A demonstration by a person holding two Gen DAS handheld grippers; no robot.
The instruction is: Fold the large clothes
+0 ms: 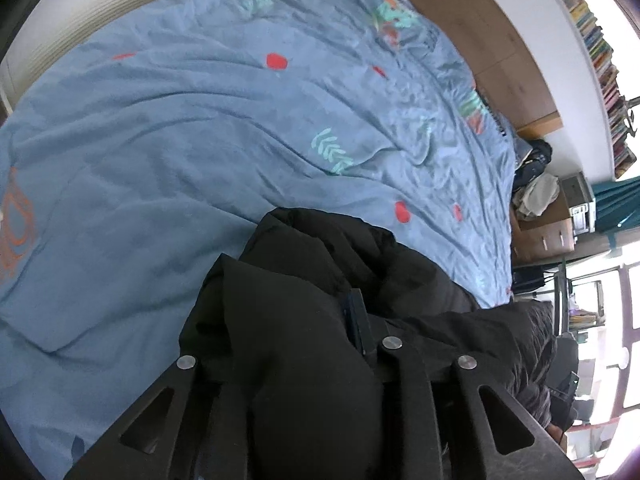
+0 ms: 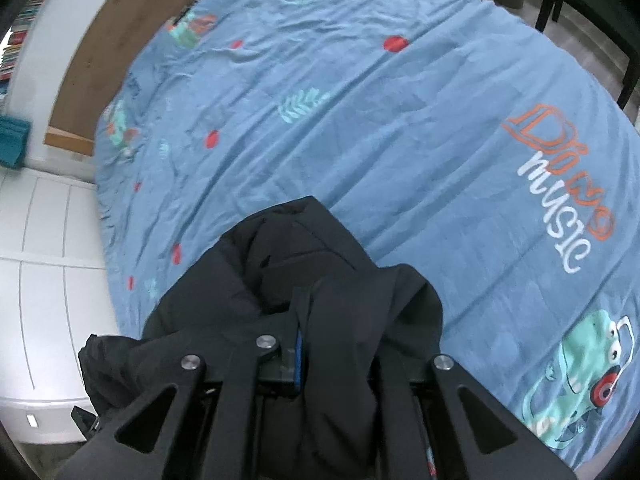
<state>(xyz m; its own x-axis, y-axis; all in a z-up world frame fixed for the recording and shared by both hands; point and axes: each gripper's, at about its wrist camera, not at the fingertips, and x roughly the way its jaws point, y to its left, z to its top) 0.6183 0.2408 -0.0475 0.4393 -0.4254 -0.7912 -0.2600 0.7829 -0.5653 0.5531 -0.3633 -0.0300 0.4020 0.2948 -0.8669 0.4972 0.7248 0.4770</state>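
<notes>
We have the black jacket (image 1: 304,320) bunched over both tools and hanging above the blue printed bedsheet (image 1: 200,128), near its front edge; we judge it is carried this way, 1 grip per hand, so the garment can be lowered and spread flat on the bed before any fold is made. The left gripper (image 1: 340,316) has fabric heaped across its fingers; only 1 blue-padded finger (image 1: 356,312) shows, so we cannot tell whether the pads press the cloth or have slackened. The right gripper (image 2: 308,340) sits nearly pressed together, a fold of the jacket (image 2: 320,280) pinched against its blue pad (image 2: 298,360) and draping over the frame. Both tools point steeply down toward the sheet, with the 2 views angled across the bed from opposite sides. Bedside clutter (image 1: 536,188) and a wooden headboard (image 1: 480,20) lie beyond the far edge, well apart from the garment. No fold is started yet, in our judgement.
</notes>
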